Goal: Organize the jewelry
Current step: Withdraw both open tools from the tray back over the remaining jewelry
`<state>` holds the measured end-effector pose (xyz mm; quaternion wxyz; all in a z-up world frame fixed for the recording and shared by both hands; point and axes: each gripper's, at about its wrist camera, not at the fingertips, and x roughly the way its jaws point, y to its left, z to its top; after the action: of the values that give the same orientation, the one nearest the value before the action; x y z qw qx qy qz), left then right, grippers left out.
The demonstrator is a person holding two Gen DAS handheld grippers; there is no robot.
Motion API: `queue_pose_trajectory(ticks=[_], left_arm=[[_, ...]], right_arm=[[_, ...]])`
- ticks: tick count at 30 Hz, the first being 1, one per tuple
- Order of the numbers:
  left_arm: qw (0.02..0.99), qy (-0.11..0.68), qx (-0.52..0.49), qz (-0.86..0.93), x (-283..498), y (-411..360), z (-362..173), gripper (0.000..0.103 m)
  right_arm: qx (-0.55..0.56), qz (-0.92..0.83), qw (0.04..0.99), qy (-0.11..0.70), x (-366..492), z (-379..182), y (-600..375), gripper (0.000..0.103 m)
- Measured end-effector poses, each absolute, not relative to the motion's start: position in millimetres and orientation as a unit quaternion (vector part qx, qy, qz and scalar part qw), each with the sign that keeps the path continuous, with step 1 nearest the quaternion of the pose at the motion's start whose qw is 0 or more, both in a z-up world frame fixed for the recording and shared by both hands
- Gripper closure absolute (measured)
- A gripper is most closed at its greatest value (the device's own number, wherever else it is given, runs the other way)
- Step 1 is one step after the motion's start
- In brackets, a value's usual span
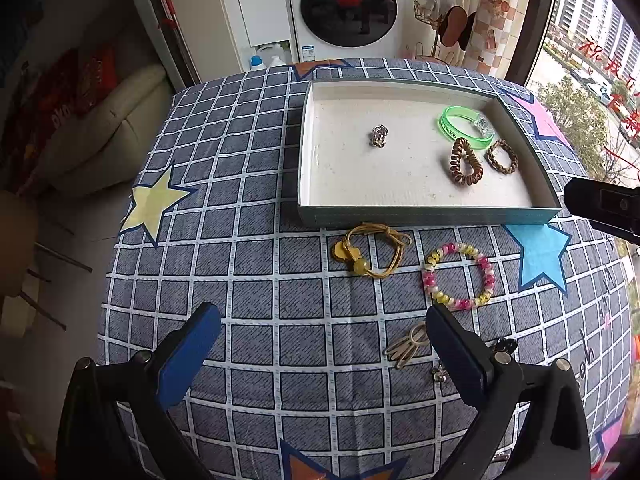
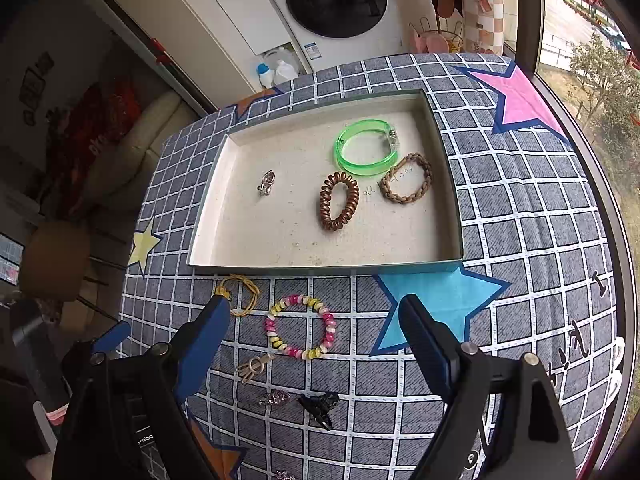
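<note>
A shallow teal tray [image 1: 420, 216] [image 2: 320, 269] with a white floor holds a green bangle [image 1: 464, 126] [image 2: 366, 150], a brown spiral hair tie [image 1: 464, 162] [image 2: 338, 204], a braided brown bracelet [image 1: 502, 156] [image 2: 406, 178] and a small silver piece [image 1: 379, 135] [image 2: 266, 182]. In front of the tray lie a yellow cord bracelet [image 1: 374, 252] [image 2: 240, 292], a pink-yellow bead bracelet [image 1: 458, 276] [image 2: 300, 326] and a beige hair tie [image 1: 406, 346] [image 2: 254, 368]. My left gripper [image 1: 322, 322] and right gripper [image 2: 316, 316] are open and empty above the cloth.
The table has a blue checked cloth with stars [image 1: 152, 200] [image 2: 440, 308]. A black clip [image 2: 320, 404] and a small silver charm [image 2: 274, 398] lie near the right gripper. A washing machine [image 1: 346, 8] stands behind the table, a window at the right.
</note>
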<state>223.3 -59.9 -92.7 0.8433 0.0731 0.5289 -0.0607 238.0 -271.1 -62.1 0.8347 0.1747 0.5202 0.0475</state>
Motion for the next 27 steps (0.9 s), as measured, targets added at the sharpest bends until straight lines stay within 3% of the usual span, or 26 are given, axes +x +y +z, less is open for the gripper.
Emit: queue_pose_trajectory(ticks=[14,27], left_arm=[[0.828,0.554,0.052,-0.064,202.5,-34.9,-108.5,0.0],[0.818,0.572,0.024,-0.062,208.9,-26.3,-130.6,0.0]], right_arm=[[0.16,0.034,0.817,0.552,200.4,-71.5,-269.9,0.015],[0.145,0.011,0.779,0.61,162.8,-118.1,-269.6,0.015]])
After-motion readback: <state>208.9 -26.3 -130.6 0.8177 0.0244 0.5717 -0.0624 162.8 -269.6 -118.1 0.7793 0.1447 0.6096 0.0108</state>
